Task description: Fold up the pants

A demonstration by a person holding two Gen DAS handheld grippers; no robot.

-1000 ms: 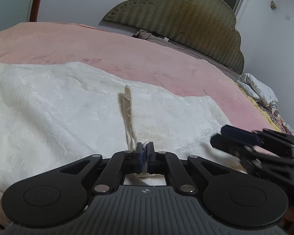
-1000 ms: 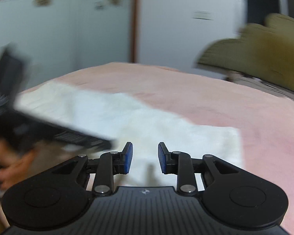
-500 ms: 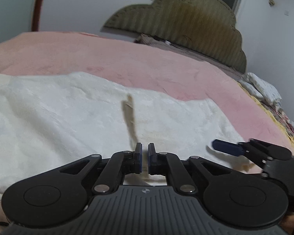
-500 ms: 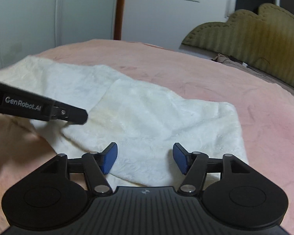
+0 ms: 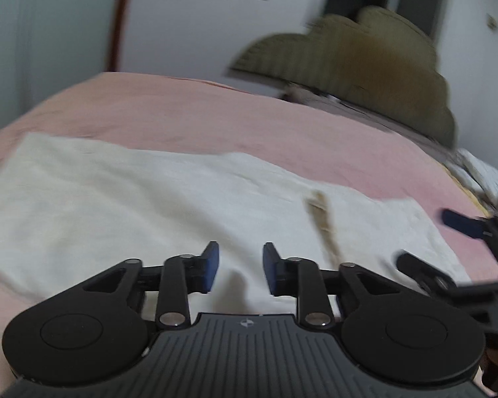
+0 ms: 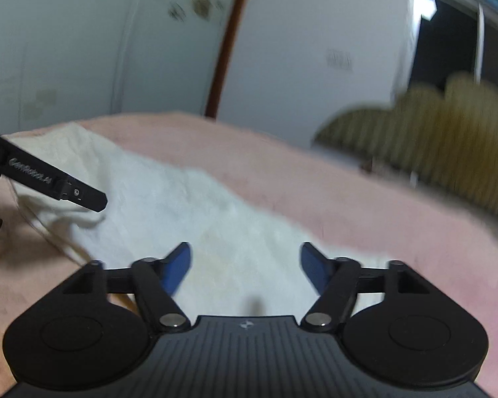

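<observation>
Cream-white pants [image 5: 142, 205] lie spread flat on a pink bed cover [image 5: 215, 122], with a folded edge showing as a yellowish seam [image 5: 322, 219]. My left gripper [image 5: 240, 265] hovers above the near edge of the pants; its jaws are opening and nothing is between them. The right gripper [image 5: 428, 242] shows at the right edge of the left wrist view. In the right wrist view the pants [image 6: 189, 212] stretch off to the left, and my right gripper [image 6: 245, 262] stands wide above them, jaws still opening, nothing between them. One black finger of the left gripper [image 6: 83, 195] reaches in from the left.
An olive padded headboard [image 5: 365, 66] stands at the far end of the bed, with patterned bedding [image 5: 481, 175] at the right. White walls and a brown door frame [image 6: 229, 39] lie behind. The pink cover extends beyond the pants.
Both grippers have let go of the pants' edge and opened, the right one wide. Both views have swung, so the pants and their seam now sit further right in the left wrist view.
</observation>
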